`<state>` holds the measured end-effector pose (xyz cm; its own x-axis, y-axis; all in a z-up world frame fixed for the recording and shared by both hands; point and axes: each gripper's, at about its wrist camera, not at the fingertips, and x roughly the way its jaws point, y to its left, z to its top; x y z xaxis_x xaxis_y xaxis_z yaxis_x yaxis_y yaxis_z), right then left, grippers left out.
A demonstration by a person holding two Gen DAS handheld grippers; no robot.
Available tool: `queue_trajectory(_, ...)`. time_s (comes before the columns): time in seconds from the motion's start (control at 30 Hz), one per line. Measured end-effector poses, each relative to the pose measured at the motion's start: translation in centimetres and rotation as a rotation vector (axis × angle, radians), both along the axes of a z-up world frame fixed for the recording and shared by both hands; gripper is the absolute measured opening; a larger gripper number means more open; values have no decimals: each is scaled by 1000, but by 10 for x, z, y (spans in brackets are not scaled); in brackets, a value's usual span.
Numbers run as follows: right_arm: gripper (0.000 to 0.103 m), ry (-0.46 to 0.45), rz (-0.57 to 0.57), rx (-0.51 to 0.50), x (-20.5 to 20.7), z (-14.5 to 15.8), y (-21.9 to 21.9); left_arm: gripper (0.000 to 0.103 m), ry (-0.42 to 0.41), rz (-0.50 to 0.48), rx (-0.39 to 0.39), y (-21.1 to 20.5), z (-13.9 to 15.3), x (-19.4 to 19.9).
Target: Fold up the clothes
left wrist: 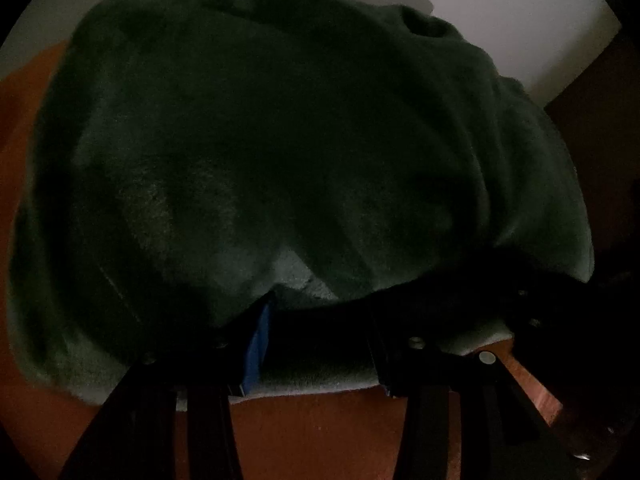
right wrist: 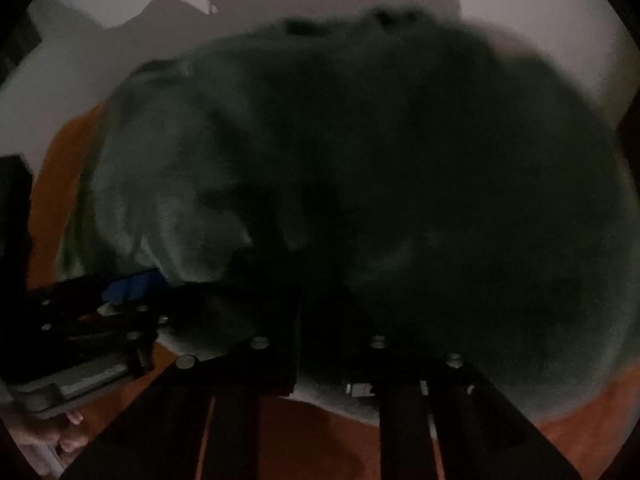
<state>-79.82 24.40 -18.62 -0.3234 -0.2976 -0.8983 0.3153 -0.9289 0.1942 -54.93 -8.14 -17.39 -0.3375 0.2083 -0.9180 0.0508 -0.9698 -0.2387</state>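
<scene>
The dark green fleece garment point(left wrist: 280, 152) lies half-folded on the orange table point(left wrist: 312, 432), both grippers point(left wrist: 320, 320) point(right wrist: 336, 344) pinching its near edge.

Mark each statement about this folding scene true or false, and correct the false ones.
1. The garment is dark green. True.
2. It lies on an orange-brown surface. True.
3. The garment is bright red. False: it is dark green.
4. The wall behind is pale. True.
5. The left gripper is far from the garment. False: cloth lies between its fingers.
6. The right wrist view shows only one gripper. False: the left gripper appears at its left edge.
</scene>
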Motion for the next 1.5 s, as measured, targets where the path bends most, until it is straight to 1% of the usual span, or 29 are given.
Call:
queue_trajectory(0.07,12,-20,-21,-42,-7,15,7,46,9,7,26,-14,19,9)
queue_trajectory(0.13,12,55,-53,-46,-6,41,22,46,34,47,34,-41,34,21)
queue_trajectory(0.17,12,88,-70,-10,-5,46,32,46,30,63,25,-53,33,25)
queue_trajectory(0.23,12,90,-108,84,-10,34,55,41,-1,94,43,-77,16,32)
queue_trajectory(0.27,9,67,-116,102,-14,23,66,33,-15,106,54,-85,7,34)
queue_trajectory(0.3,9,16,-109,62,-20,9,75,30,-14,124,66,-92,10,40)
queue_trajectory(0.37,8,-10,-113,-2,-25,8,86,30,37,169,96,-106,30,54)
queue_trajectory(0.4,8,8,-121,-9,-25,20,88,35,88,193,77,-115,43,64)
queue_trajectory(0.43,8,59,-135,-11,-22,36,92,40,107,195,27,-122,48,68)
queue_trajectory(0.47,8,112,-149,2,-19,48,98,50,117,191,-29,-128,51,72)
queue_trajectory(0.5,8,126,-156,35,-18,49,102,51,95,178,-80,-137,40,72)
queue_trajectory(0.53,8,115,-160,81,-21,41,107,52,60,168,-83,-151,30,73)
queue_trajectory(0.57,8,90,-159,109,-23,30,113,54,30,160,-49,-162,17,73)
queue_trajectory(0.63,7,39,-148,51,-29,8,128,54,20,137,-26,-175,15,76)
queue_trajectory(0.7,7,38,-164,13,-33,20,133,54,33,124,-59,-184,30,83)
queue_trajectory(0.77,7,108,-191,12,-29,44,136,54,56,123,-92,-195,44,94)
queue_trajectory(0.87,7,58,-225,58,-31,34,146,54,-49,122,-204,-217,21,104)
queue_trajectory(0.93,7,-26,-281,37,-36,16,158,54,-56,165,-162,-230,27,116)
queue_trajectory(0.97,7,-48,-311,26,-37,15,162,54,-23,178,-127,-233,41,120)
queue_trajectory(1.0,7,-19,-331,9,-35,27,159,54,19,188,-89,-235,57,123)
queue_trajectory(1.07,7,77,-302,-64,-27,56,141,55,86,164,-39,-222,76,120)
queue_trajectory(1.13,7,105,-224,-171,-14,66,108,55,151,134,8,-208,93,117)
queue_trajectory(1.17,7,108,-178,-216,-7,67,89,55,155,130,22,-198,89,113)
queue_trajectory(1.2,7,101,-129,-236,1,65,69,55,142,127,30,-177,73,106)
queue_trajectory(1.27,7,53,-52,-200,12,49,33,55,88,121,-9,-156,46,83)
queue_trajectory(1.33,7,16,-10,-138,13,29,8,54,81,112,-70,-159,27,75)
queue_trajectory(1.37,2,6,-1,-111,8,20,6,54,89,108,-78,-166,24,76)
queue_trajectory(1.43,0,12,-9,-88,7,17,29,54,105,114,-130,-190,29,84)
queue_trajectory(1.5,0,38,-62,-33,9,21,69,53,107,143,-228,-214,31,102)
